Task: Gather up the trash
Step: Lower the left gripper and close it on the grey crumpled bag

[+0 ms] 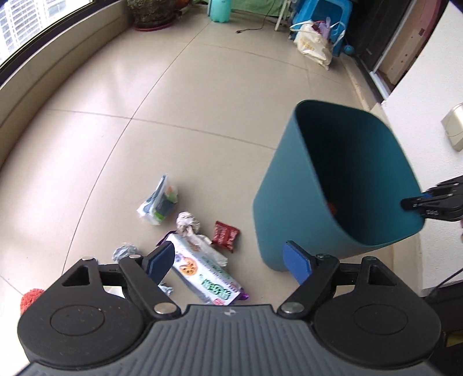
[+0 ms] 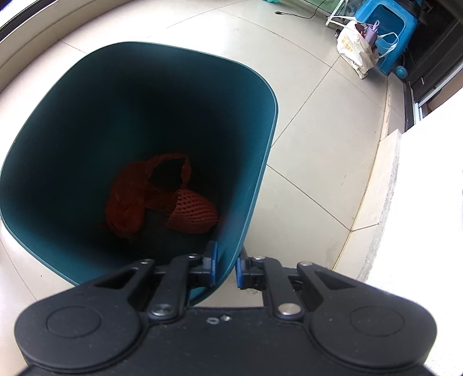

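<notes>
A teal bin [image 1: 292,199] stands tilted on the tiled floor; my right gripper [image 2: 225,267] is shut on its near rim [image 2: 228,260], one finger inside and one outside, and it also shows at the right edge of the left wrist view [image 1: 428,202]. Inside the bin lie a red plastic bag [image 2: 130,196] and a red foam net [image 2: 194,211]. My left gripper [image 1: 231,264] is open and empty above a white cookie wrapper [image 1: 202,272]. Around it lie a red snack packet [image 1: 226,236], crumpled paper [image 1: 187,223], a foil ball [image 1: 124,251] and a white-blue pouch [image 1: 158,202].
A red fuzzy item [image 1: 30,299] lies at the left edge. A cream tote bag [image 1: 314,44] leans on a blue stool [image 1: 321,17] at the back. A plant pot [image 1: 152,14] stands by the window. A white wall [image 2: 428,202] and raised ledge run along the right.
</notes>
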A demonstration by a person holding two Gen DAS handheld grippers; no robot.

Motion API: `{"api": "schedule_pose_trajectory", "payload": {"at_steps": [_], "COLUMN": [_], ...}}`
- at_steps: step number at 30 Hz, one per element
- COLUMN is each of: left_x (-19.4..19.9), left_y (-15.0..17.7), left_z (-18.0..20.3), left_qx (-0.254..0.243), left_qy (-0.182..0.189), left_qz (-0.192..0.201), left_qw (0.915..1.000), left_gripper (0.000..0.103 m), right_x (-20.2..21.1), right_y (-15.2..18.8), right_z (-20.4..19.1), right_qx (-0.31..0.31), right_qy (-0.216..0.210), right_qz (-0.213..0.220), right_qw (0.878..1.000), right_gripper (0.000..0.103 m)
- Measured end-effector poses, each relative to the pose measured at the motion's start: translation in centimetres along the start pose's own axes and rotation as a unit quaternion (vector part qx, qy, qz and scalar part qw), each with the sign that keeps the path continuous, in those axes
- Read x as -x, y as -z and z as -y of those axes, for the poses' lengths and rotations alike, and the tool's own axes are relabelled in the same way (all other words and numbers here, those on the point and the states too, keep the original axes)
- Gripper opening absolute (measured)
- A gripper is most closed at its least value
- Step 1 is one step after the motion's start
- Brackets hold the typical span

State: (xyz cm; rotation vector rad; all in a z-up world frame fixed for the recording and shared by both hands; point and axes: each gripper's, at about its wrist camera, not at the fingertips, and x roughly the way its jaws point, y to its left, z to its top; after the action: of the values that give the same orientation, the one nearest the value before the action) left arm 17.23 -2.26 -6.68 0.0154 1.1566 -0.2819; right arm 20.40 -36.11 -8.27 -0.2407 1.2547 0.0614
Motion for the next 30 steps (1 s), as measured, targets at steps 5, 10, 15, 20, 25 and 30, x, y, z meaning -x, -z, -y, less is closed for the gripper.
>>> {"api": "schedule_pose_trajectory", "payload": {"at_steps": [5, 10, 15, 20, 25, 30], "left_x": [-5.1, -10.3, -15.1, -20.6, -23.1, -24.0], "left_y": [1.4, 2.9, 4.5, 5.5, 6.6, 6.9], "left_z": [-5.0, -10.3, -13.5, -13.4, -12.7, -13.0], "left_qx": [0.042, 0.093, 0.132, 0.134, 0.109, 0.104], "left_qy": [-0.03, -0.055, -0.061, -0.073, -0.094, -0.11], "left_qz": [-0.042, -0.085, -0.125, -0.168, -0.177, -0.169], "left_qw": [0.9978, 0.9905, 0.9814, 0.974, 0.9737, 0.9738], "left_gripper": [0.082, 0.082, 0.082, 0.082, 0.082, 0.071], "right_x": [0.1, 0.2, 0.3, 0.3, 0.3, 0.0], "right_y": [0.2, 0.3, 0.4, 0.4, 0.3, 0.3], "right_z": [0.3, 0.4, 0.5, 0.4, 0.3, 0.3], "right_qx": [-0.002, -0.002, -0.007, -0.004, -0.004, -0.004], "right_qy": [-0.001, -0.002, -0.006, -0.004, -0.005, -0.005], "right_qz": [0.004, 0.005, 0.007, 0.007, 0.008, 0.006], "right_qw": [1.0, 1.0, 1.0, 1.0, 1.0, 1.0], "right_gripper": [0.011, 0.011, 0.011, 0.011, 0.011, 0.012]}}
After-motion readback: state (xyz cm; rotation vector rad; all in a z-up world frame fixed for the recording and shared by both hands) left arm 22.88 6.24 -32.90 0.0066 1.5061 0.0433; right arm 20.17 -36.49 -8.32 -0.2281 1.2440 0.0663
